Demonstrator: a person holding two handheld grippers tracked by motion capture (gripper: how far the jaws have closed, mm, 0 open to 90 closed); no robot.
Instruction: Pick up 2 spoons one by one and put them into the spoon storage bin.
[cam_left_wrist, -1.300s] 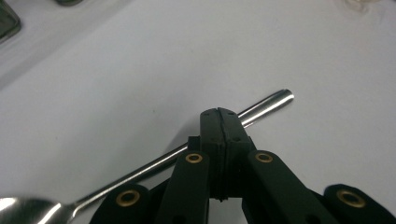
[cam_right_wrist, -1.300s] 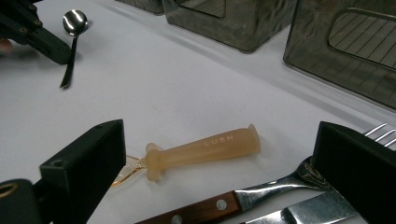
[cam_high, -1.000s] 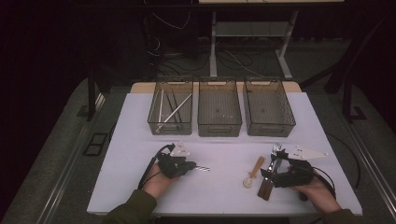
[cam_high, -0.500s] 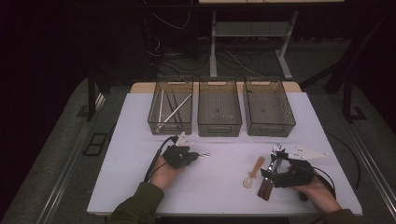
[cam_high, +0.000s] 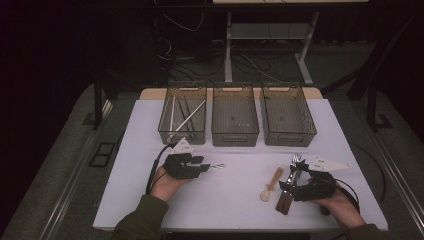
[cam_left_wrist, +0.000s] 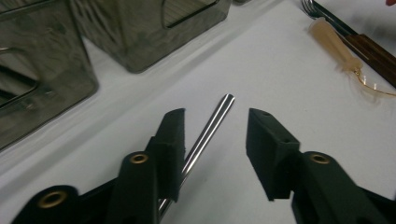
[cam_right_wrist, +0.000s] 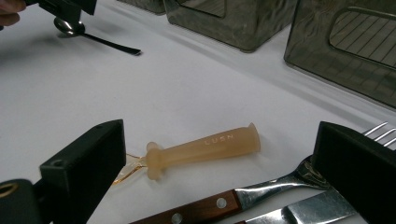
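Since a second ago the left gripper (cam_high: 212, 167) has shifted toward the bins, its jaws just opening, a shiny steel spoon handle (cam_left_wrist: 208, 126) loose between them on the white table (cam_high: 150, 125). Right gripper (cam_high: 290, 181) gapes over one amber rubbery spoon (cam_right_wrist: 205, 147) stamped "LUSN". Three smoky plastic bins (cam_high: 235, 117) behind.

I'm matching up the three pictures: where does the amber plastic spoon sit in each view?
High view: the amber plastic spoon lies right of centre, towards the table's front edge.
Left gripper view: top right, handle pointing up-left.
Right gripper view: low centre, handle marked LUSN.
Shared landmark: the wood-handled fork lying right beside it.
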